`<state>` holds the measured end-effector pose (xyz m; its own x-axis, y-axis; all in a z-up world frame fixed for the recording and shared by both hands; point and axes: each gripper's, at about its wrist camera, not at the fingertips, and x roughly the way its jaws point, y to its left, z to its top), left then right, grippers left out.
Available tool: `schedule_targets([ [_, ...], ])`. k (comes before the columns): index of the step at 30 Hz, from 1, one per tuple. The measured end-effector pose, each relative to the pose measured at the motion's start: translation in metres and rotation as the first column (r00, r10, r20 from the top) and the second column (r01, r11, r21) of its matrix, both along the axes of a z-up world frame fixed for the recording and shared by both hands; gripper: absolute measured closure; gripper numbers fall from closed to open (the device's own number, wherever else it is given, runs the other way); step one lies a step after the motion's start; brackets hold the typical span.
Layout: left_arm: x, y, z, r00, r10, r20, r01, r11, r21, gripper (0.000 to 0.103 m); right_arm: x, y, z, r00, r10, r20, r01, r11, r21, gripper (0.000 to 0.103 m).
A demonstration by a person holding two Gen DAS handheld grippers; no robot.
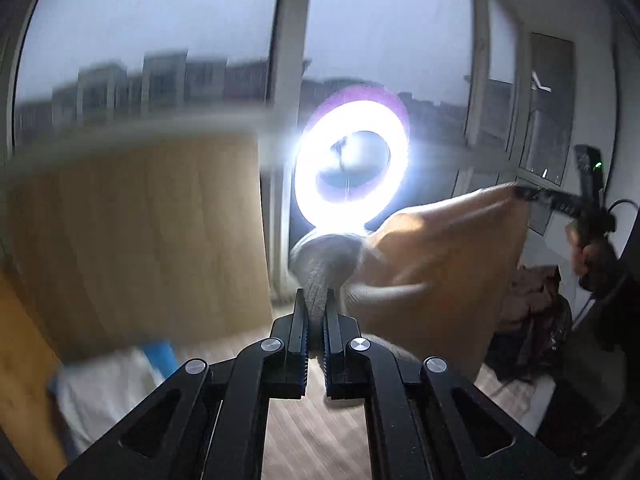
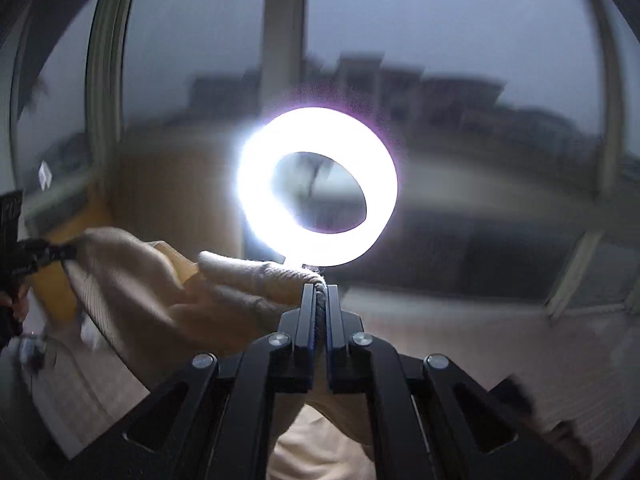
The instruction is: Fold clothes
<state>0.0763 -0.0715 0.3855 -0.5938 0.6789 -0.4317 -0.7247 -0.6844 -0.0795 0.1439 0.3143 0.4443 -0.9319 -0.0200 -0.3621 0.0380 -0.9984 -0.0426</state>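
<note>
left wrist view: a lit ring light (image 1: 352, 168) glared before a window (image 1: 160, 40), a tan curtain (image 1: 136, 232) at left. the beige garment (image 1: 432, 264) hung stretched to the right, its grey edge pinched in the left gripper (image 1: 318, 300).

right wrist view: the same lamp stood ahead; the cloth stretched leftward, its hem clamped in the right gripper (image 2: 319, 292).

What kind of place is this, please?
Probably a room in a flat, high up, set up for filming: tall windows look out on apartment blocks, a lit ring light stands before them, and the floor is wood.
</note>
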Motion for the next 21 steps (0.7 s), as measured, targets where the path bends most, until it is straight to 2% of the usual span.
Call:
schedule_targets([
  [3, 0.014, -0.013, 0.050, 0.996, 0.003, -0.093, -0.001, 1.000, 0.021, 0.098, 0.039, 0.008, 0.047, 0.994, -0.028, -0.105, 0.028, 1.000, -0.008, 0.100],
  [5, 0.026, -0.024, 0.078, 0.988, 0.011, -0.155, -0.007, 1.000, 0.031, 0.098, 0.061, 0.010, 0.066, 0.985, -0.052, -0.163, 0.049, 0.999, -0.018, 0.100],
  [10, 0.068, -0.060, 0.126, 0.957, 0.031, -0.288, -0.011, 0.998, 0.069, 0.098, 0.111, 0.011, 0.088, 0.951, -0.088, -0.296, 0.070, 0.995, -0.071, 0.103],
  [12, 0.077, -0.070, 0.132, 0.958, 0.026, -0.286, -0.005, 0.997, 0.075, 0.098, 0.124, 0.015, 0.092, 0.942, -0.082, -0.325, 0.046, 0.992, -0.117, 0.103],
  [14, 0.068, -0.065, 0.116, 0.970, 0.025, -0.243, -0.019, 0.999, 0.028, 0.098, 0.121, 0.015, 0.083, 0.952, -0.098, -0.289, 0.060, 0.988, -0.139, 0.103],
  [16, 0.049, -0.052, 0.076, 0.986, 0.020, -0.163, -0.034, 0.996, -0.080, 0.098, 0.090, 0.006, 0.041, 0.991, -0.029, -0.128, 0.013, 0.992, -0.126, 0.103],
  [17, 0.038, -0.047, 0.051, 0.994, 0.020, -0.112, -0.035, 0.990, -0.138, 0.098, 0.071, 0.000, 0.017, 0.999, 0.017, -0.032, -0.020, 0.993, -0.121, 0.103],
  [19, 0.012, -0.045, -0.014, 0.998, 0.058, 0.032, -0.048, 0.969, -0.242, 0.098, 0.037, -0.018, -0.037, 0.982, 0.105, 0.154, -0.086, 0.988, -0.125, 0.102],
  [21, -0.017, -0.053, -0.084, 0.974, 0.137, 0.181, -0.073, 0.944, -0.321, 0.098, 0.010, -0.050, -0.104, 0.929, 0.186, 0.321, -0.142, 0.977, -0.156, 0.101],
])
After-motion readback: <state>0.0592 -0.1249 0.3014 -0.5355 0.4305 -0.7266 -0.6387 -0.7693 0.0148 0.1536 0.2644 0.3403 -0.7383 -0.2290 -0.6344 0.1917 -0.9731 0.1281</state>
